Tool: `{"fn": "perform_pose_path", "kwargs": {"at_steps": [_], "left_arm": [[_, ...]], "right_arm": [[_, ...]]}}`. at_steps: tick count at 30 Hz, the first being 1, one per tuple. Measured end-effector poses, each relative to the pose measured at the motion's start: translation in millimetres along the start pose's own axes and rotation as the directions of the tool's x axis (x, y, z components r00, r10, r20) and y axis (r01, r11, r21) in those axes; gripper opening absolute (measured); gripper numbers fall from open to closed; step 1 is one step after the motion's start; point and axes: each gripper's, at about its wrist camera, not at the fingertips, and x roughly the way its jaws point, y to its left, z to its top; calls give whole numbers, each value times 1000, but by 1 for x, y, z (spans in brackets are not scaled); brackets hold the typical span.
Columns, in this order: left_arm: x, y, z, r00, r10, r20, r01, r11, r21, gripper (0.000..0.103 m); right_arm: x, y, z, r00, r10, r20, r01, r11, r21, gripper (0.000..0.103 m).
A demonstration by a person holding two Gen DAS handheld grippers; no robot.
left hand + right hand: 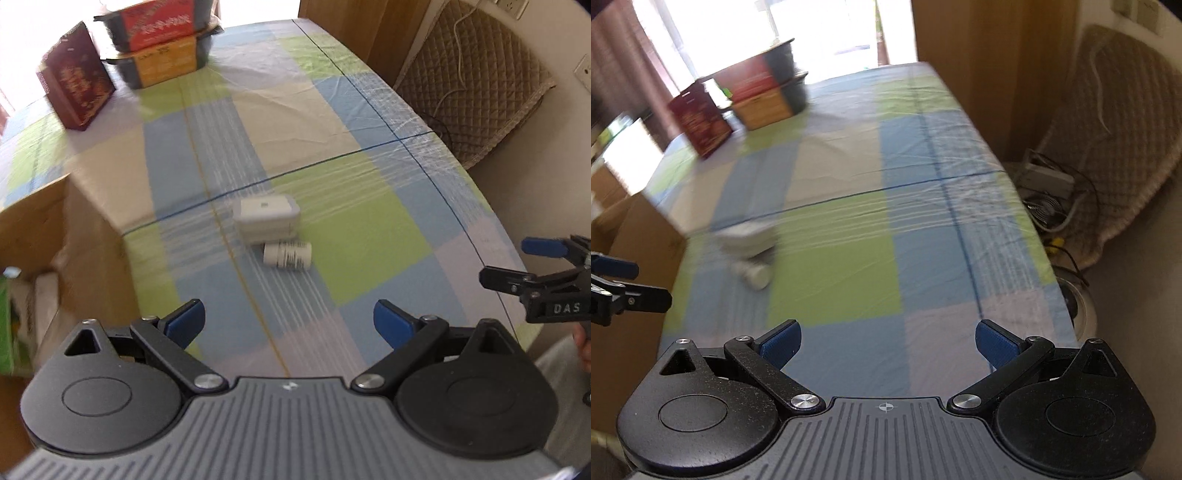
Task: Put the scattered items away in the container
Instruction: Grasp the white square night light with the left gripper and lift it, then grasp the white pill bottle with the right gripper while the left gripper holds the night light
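A small stack of flat white boxes rests mid-table on the checked cloth. A white pill bottle lies on its side just in front of the stack. My left gripper hovers open and empty a short way before the bottle. Off to the right, over the table's near right corner, my right gripper is also open and empty. An open cardboard box stands at the table's left, with a green item inside. The left gripper shows at the right wrist view's left edge.
At the far end stand a dark red box and two stacked black trays with red and yellow labels. A chair with a quilted cover sits past the right table edge, with cables and a grey device on the floor beside it.
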Motion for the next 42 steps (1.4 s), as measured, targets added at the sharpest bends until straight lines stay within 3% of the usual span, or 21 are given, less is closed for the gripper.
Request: {"fn": "perform_pose_path", "kwargs": {"at_steps": [14,16,18,19,26,31,36,40,41,42], "left_arm": [[102,17,74,992,-53,-112,48,997,-55,94],[114,20,77,989,-66,-129,58,997,-60,86],[120,24,75,987,-80,-137,73,996,-59,65],[121,26,73,987,-84,-135,77,996,-55,64],[90,40,68,997,-60,-42,60,998,-21,63],[46,47,70,998,-42,53,41,999,20,63],[-1,61,67,990,-37,138,36,999,10,63],[-35,73,59,981,-31,191,32,999,-6,63],[-43,76,55,980,-28,199,30,999,-11,63],[-51,80,52,978,-25,206,29,999,-16,63]], "right_arm": [[40,-63,19,998,-55,-13,57,959,278,103],[43,-66,19,999,-49,-16,52,955,291,103],[44,-65,20,999,-40,-17,43,958,283,103],[45,-64,20,999,-34,-17,38,961,273,103],[59,-32,29,999,46,5,-46,996,80,103],[73,2,36,986,164,-9,-165,982,-89,103],[83,41,37,958,286,-2,-276,923,-267,103],[95,70,31,920,392,-5,-361,842,-400,103],[99,77,29,915,403,-16,-369,822,-433,94],[104,85,27,914,405,-33,-374,805,-460,78]]}}
